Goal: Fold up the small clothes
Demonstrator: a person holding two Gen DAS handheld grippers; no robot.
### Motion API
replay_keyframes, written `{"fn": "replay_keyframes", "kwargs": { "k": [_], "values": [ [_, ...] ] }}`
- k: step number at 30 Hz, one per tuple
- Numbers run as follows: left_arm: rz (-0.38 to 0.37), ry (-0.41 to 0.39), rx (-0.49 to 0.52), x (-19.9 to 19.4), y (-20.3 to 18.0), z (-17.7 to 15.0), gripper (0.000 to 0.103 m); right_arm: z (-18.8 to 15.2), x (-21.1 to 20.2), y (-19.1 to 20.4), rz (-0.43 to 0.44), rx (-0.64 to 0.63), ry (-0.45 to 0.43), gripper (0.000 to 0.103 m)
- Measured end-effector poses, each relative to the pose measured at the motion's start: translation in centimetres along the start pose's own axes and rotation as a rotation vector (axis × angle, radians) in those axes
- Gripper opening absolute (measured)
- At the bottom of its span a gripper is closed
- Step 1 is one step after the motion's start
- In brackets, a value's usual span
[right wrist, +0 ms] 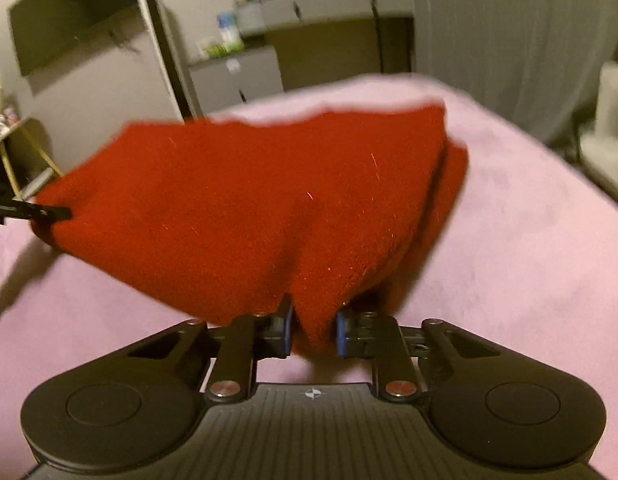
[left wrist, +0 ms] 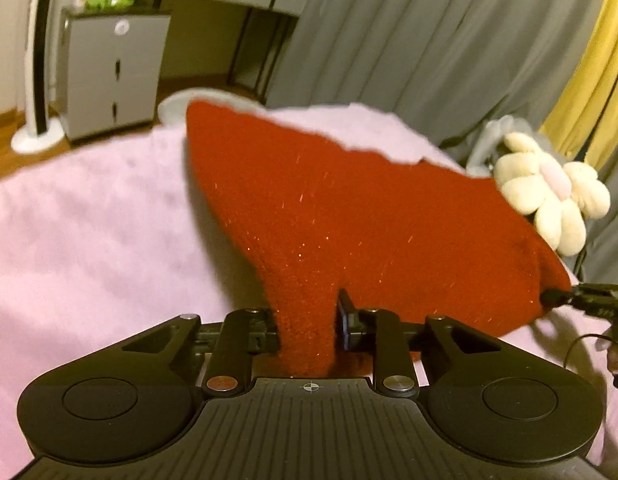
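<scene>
Pink fleece blanket (left wrist: 77,220) covers a bed, with grey curtains (left wrist: 409,40) behind it, a grey drawer cabinet (left wrist: 113,72) at far left, and a cream flower-shaped soft toy (left wrist: 549,196) at the right edge of the bed. Red knitted garment (left wrist: 349,216), apparently doubled over, hangs lifted above the blanket, stretched between the two tools. Left hand-held gripper (left wrist: 307,326) is closed on a bunched near corner of the garment, its fingers nearly together with the knit pinched between them. Right hand-held gripper (right wrist: 312,330) is likewise clamped on a fold of the garment's near edge, blue pads (right wrist: 341,332) pressing the cloth from both sides. In the left wrist view the right tool's fingers appear at the garment's right corner; in the right wrist view the left tool's fingers appear at its left corner. Both views are blurred.
</scene>
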State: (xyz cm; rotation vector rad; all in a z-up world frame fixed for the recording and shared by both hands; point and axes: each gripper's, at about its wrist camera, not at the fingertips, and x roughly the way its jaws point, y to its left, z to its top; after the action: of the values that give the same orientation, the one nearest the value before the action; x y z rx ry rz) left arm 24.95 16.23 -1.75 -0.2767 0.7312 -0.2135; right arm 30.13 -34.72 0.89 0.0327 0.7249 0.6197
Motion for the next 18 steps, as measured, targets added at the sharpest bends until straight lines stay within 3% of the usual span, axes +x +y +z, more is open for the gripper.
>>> {"fn": "replay_keyframes", "kwargs": {
  "k": [2, 3, 5, 7, 13, 18],
  "values": [
    [0.008, -0.005, 0.003, -0.2, 0.1, 0.3, 0.026, 0.2, -1.3, -1.1, 0.067, 0.109, -0.086, 0.017],
    [0.025, 0.003, 0.012, 0.0, 0.2, 0.2, 0.026, 0.1, -1.4, -1.3, 0.023, 0.125, -0.092, 0.017],
    [0.073, 0.048, 0.041, 0.8, 0.1, -0.4, 0.026, -0.7, -0.1, -1.0, -0.151, 0.058, 0.008, 0.017],
    [0.107, 0.063, 0.065, 1.4, -0.2, -1.0, 0.027, -2.1, 1.6, 0.4, -0.243, -0.059, 0.092, 0.017],
    [0.156, 0.077, 0.05, 1.8, -0.3, -1.1, 0.033, -3.0, 3.6, 5.4, -0.461, -0.324, 0.118, 0.022],
    [0.214, 0.074, 0.078, 2.0, -1.0, -1.4, 0.039, -3.9, 4.7, 7.2, -0.539, -0.38, 0.12, 0.023]
  ]
}}
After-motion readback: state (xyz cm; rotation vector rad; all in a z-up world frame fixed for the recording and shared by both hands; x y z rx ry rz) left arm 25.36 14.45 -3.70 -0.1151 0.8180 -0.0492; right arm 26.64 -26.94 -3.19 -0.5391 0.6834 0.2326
